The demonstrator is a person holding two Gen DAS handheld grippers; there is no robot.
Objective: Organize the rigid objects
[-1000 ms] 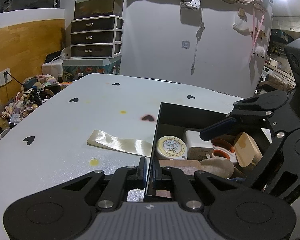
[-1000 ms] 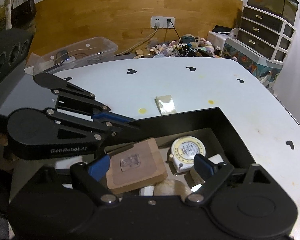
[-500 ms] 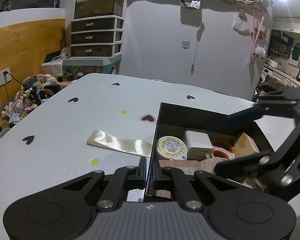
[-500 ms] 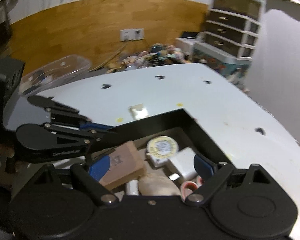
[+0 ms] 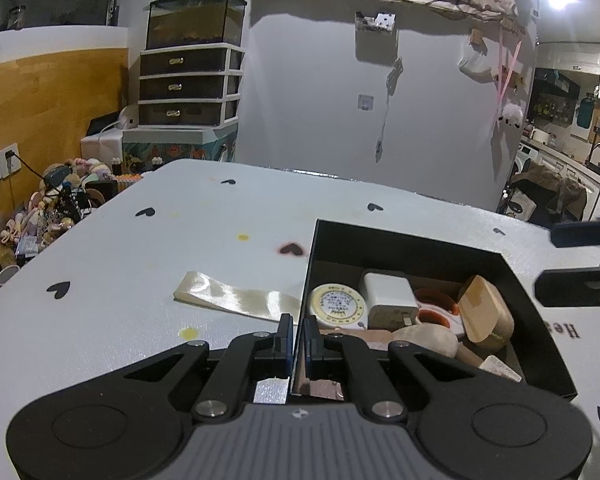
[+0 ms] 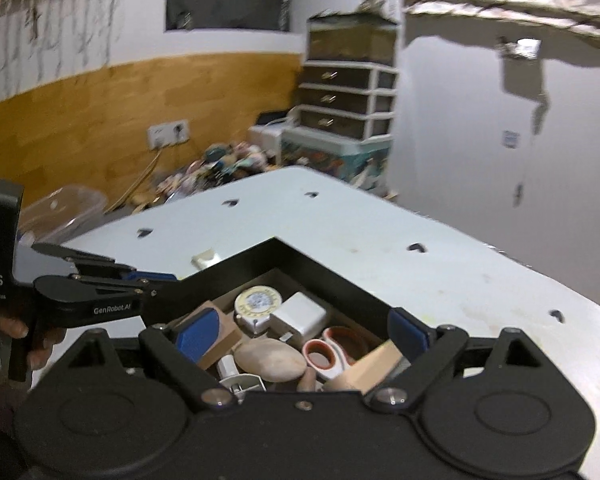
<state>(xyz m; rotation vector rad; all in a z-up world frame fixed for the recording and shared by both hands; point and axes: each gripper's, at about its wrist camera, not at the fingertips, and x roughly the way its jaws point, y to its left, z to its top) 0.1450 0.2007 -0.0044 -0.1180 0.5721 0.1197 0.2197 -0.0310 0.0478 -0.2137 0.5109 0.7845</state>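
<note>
Left wrist view, left tongs (image 5: 296,338): drawn narrow, pinching the near-left wall of the black box (image 5: 404,236), one finger outside it, one inside.
Left wrist view, box place: on the white counter (image 5: 140,280), toward its right edge, a far corner of the box pointing to the counter's far edge.
Left wrist view, contents: round tape measure (image 5: 337,305), white charger (image 5: 388,294), red-and-white tape roll (image 5: 436,312), wooden block (image 5: 485,313), smooth stone (image 5: 426,340), all lying packed together inside.
Left wrist view, outside the box: a glossy cream strip (image 5: 236,298) flat on the counter, its end just beside the box's left wall.
Right wrist view, right tongs (image 6: 300,334): spread wide, holding nothing, above the box's near side; the picture is blurred.
Right wrist view, contents: tape measure (image 6: 257,304) and charger (image 6: 298,316) toward the far corner, stone (image 6: 270,360) and tape roll (image 6: 324,354) nearer.
Step in hand, as I judge: left steadies the box while the right is free for another item.
Next move calls for: most likely fetching the cream strip, which lies flat and thin, so the tongs would need a low approach to get under an edge.
</note>
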